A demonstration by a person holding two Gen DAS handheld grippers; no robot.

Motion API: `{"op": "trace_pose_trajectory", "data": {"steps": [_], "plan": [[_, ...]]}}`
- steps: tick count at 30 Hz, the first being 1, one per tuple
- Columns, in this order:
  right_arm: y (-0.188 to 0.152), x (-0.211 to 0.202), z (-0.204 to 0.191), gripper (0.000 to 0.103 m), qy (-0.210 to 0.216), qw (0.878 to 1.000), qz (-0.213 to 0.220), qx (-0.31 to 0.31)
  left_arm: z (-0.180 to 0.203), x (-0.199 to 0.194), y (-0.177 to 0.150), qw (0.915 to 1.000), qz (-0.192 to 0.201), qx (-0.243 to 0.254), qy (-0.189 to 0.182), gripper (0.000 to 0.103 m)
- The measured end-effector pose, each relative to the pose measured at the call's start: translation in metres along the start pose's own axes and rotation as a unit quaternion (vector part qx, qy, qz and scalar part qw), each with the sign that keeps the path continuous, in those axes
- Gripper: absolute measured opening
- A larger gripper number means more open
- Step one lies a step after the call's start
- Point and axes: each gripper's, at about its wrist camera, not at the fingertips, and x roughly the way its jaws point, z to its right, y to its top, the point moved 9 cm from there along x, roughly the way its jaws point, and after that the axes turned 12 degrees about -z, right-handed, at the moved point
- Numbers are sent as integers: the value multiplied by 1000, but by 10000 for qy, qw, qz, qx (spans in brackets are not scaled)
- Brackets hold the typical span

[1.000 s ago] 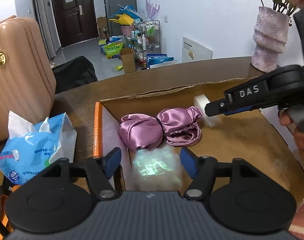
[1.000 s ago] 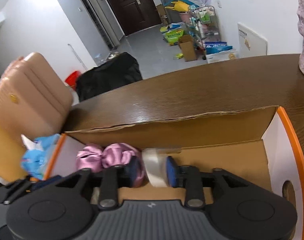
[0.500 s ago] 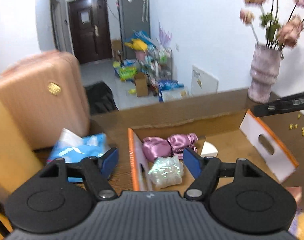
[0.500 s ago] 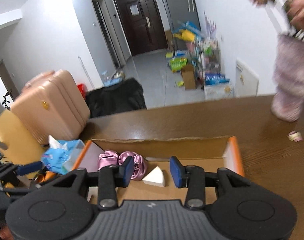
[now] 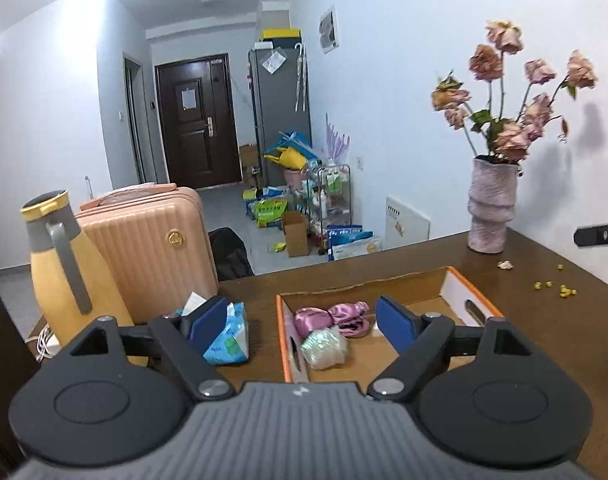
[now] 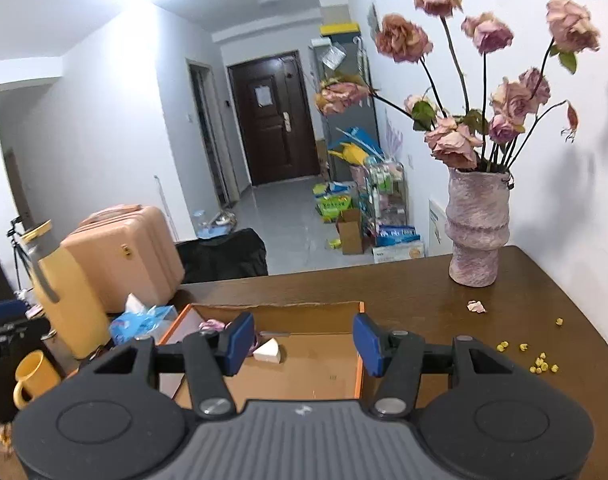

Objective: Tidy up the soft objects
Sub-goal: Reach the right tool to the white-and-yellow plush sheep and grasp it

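Brown wood formed the one table [image 5: 536,344]; low at its centre sat one cardboard box [image 5: 420,285] holding three soft things: one pink satin bonnet [image 5: 331,316], one iridescent pouch [image 5: 324,347], one white wedge sponge [image 6: 267,353]. Both the left hand-held gripper [image 5: 301,322] and right hand-held gripper [image 6: 301,343] hovered empty, jaws opening.

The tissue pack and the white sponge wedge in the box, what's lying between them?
In the right wrist view, the box's orange-edged wall and a pink satin cloth lie between the tissue pack and the white sponge wedge.
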Motion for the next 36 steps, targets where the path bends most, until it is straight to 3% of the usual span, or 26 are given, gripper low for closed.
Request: {"op": "trace_pose_trajectory", "data": {"steps": [6,13,16,19,22,26,31,34,36], "plan": [[-84,-20,-9,55,-3,9989,188,-423,29,-26,-72,9997,102,-106,-192,84],[-169,-41,-21,55,-189,9972,388,-615,61,-45,-155,9971,-59,-547,-522,84],[-201,-51,-23,55,-132,9981,431,-409,72,-49,-187,9941,-265,-804,-682,84],[-224,-54,-16,55,-2,9993,380,-38,86,-44,-210,9930,-614,-661,-766,84],[-231,-42,-8,55,133,9996,201,157,98,-37,-213,9930,-691,-545,-790,84],[-226,-15,-5,55,137,9997,8,207,123,-18,-200,9889,-666,-559,-1207,82],[-219,18,-5,55,223,9990,-146,362,172,17,-178,9821,-489,-129,-1814,58],[-220,21,4,54,84,9989,-138,447,192,42,-179,9772,-753,-9,-1983,52],[-223,19,15,54,-13,9985,-146,536,201,52,-185,9724,-977,5,-2118,39]]}}
